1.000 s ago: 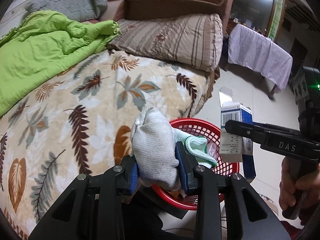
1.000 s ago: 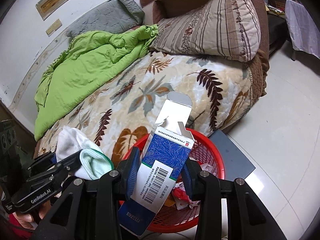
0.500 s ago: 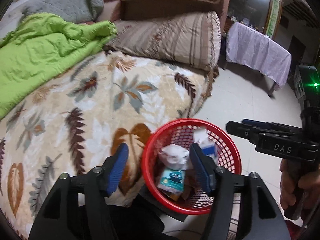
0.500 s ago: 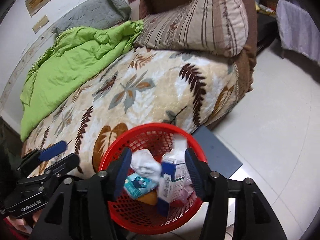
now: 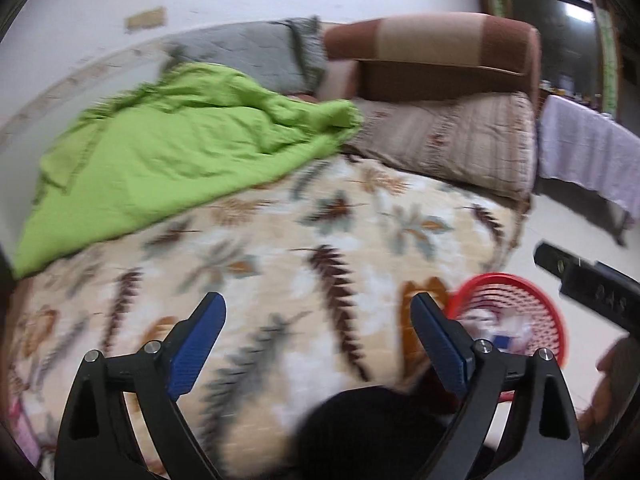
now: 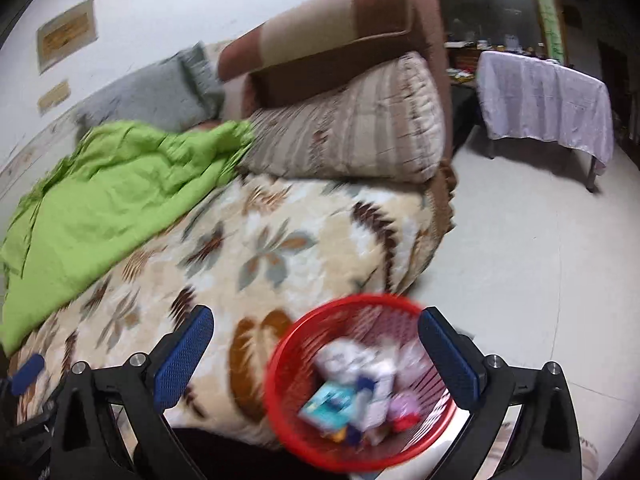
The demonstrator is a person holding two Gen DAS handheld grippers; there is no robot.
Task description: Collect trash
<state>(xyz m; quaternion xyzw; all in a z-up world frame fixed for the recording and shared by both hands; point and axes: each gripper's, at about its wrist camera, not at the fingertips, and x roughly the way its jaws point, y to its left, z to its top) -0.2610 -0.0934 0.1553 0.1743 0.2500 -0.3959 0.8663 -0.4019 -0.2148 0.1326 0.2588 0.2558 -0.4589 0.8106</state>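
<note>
The red mesh basket [image 6: 280, 344] stands on the floor against the bed's edge. It holds a white cloth [image 6: 344, 356], a white and blue box [image 6: 378, 390] and a teal packet [image 6: 328, 400], all blurred. My right gripper [image 6: 316, 314] hovers above and before the basket, its jaws opening wide with nothing held between the blue pads. My left gripper [image 5: 316, 304] is over the leaf-patterned blanket [image 5: 280, 240], jaws opening too and empty. There the basket [image 5: 504, 278] sits at the lower right, beside a black finger of the right gripper [image 5: 560, 268].
On the bed lie a green quilt [image 5: 160, 152], a striped pillow [image 6: 352, 132], a brown cushion [image 6: 340, 36] and a grey pillow [image 5: 248, 52]. A table with a pale cloth [image 6: 540, 100] stands on the tiled floor [image 6: 540, 260] at the right. A hand [image 5: 612, 364] holds the right gripper.
Both grippers opened and let go: the white cloth and the box dropped into the basket. Both then rose and pulled away, so the basket slid lower right in view.
</note>
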